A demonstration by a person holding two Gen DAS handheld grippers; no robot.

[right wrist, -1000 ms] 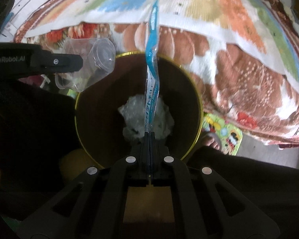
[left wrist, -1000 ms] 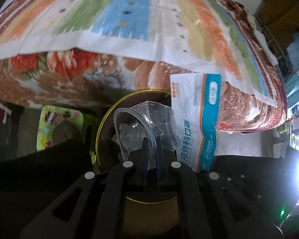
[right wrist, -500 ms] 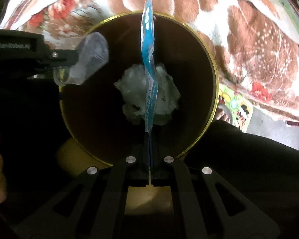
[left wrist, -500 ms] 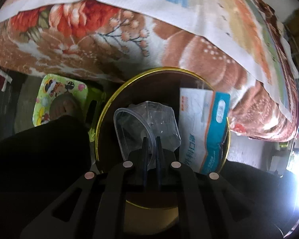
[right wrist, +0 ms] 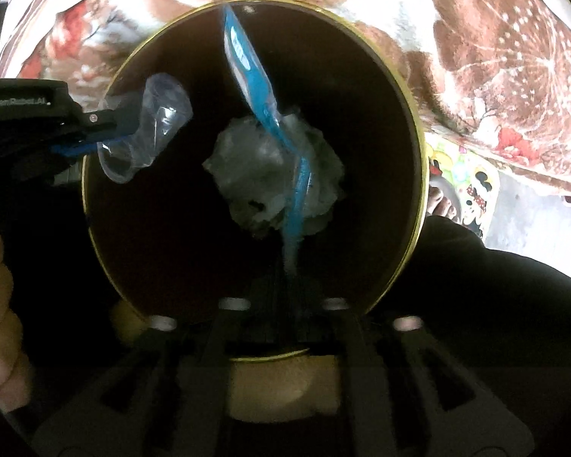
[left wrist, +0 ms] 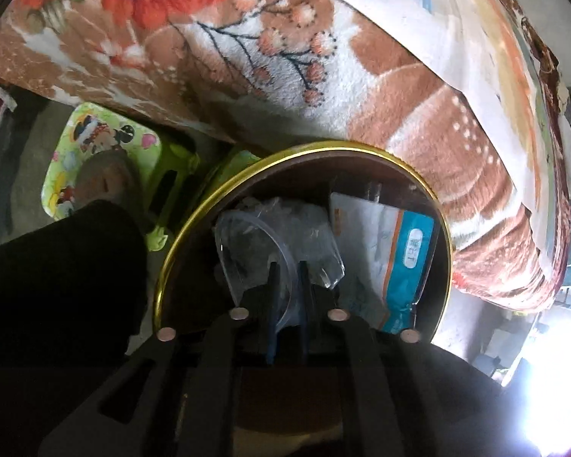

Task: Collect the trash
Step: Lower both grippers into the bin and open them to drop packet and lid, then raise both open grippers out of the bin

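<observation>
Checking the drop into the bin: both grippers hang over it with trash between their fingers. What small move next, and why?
Probably let both finish opening. The left gripper has the clear plastic cup and the right gripper the blue-and-white packet over the gold-rimmed bin; both jaws are opening, so the trash should fall inside.

Over the gold-rimmed bin (left wrist: 179,251), the left gripper (left wrist: 287,266) has its jaws opening with a clear plastic cup's (left wrist: 255,251) rim between them; a blue-and-white packet (left wrist: 396,262) stands beside the cup.
</observation>
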